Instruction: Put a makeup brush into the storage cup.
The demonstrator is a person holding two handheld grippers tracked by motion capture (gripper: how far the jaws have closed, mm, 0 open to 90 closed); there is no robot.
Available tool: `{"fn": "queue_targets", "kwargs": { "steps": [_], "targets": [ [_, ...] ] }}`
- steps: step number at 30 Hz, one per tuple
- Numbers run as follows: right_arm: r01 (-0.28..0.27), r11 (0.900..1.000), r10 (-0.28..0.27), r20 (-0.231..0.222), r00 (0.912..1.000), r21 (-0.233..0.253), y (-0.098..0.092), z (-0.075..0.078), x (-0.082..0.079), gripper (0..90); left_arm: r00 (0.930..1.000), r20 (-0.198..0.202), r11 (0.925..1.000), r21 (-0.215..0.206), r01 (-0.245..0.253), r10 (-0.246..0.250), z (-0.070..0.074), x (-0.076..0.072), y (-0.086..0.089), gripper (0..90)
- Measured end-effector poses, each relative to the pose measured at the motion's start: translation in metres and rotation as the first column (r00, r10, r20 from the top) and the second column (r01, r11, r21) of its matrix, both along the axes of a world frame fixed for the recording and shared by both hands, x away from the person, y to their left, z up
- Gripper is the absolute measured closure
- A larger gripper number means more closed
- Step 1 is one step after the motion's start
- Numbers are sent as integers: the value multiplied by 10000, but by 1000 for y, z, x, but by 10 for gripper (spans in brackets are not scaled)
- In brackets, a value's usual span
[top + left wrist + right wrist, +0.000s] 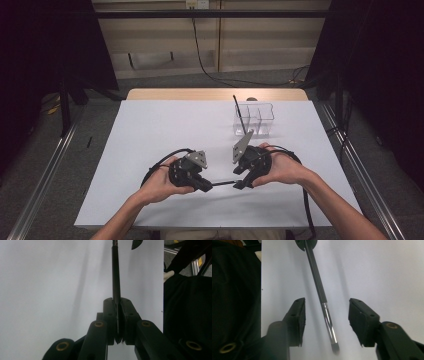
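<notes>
Two grippers, one slim black makeup brush (222, 183) with a silver ferrule, hovering near the white table's (150, 130) front edge. Left gripper (117, 322) is clamped on the handle end so the bristle tip sticks out between the right gripper's (325, 322) spread-apart jaws, looks like a handoff setup. Clear plastic divided organizer (254, 120) waits toward the back right corner, another brush already standing in it.
</notes>
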State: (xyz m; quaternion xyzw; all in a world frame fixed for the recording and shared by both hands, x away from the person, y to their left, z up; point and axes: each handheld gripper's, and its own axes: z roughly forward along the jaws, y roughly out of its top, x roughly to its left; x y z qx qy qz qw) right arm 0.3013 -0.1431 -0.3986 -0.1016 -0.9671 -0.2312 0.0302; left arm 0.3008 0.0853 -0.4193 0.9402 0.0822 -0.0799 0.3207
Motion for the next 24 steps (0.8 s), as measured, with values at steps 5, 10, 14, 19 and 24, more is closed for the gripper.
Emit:
{"fn": "queue_targets", "kwargs": {
  "steps": [5,10,14,19,24],
  "targets": [
    [301,9988,-309,221,9993,390,-3,-1,1,289,9999,109,9999,-151,-6,7,1,-2,3,841],
    [231,9931,-278,399,9988,1150,-7,3,-2,210,9999,120,9998,-151,-94,95,0,-3,8,840],
    [472,9879,-572,641,9963,1478,-12,4,-5,127,9997,62,9992,-326,-231,234,1,-6,13,841],
    [608,9789,-791,872,9930,1952,-18,6,-9,92,9989,107,9983,-369,-454,458,0,-9,22,841],
    [937,9664,-1225,1087,9865,2392,-24,6,-13,34,9979,80,9965,-544,-641,646,1,-9,30,840]
  ]
}}
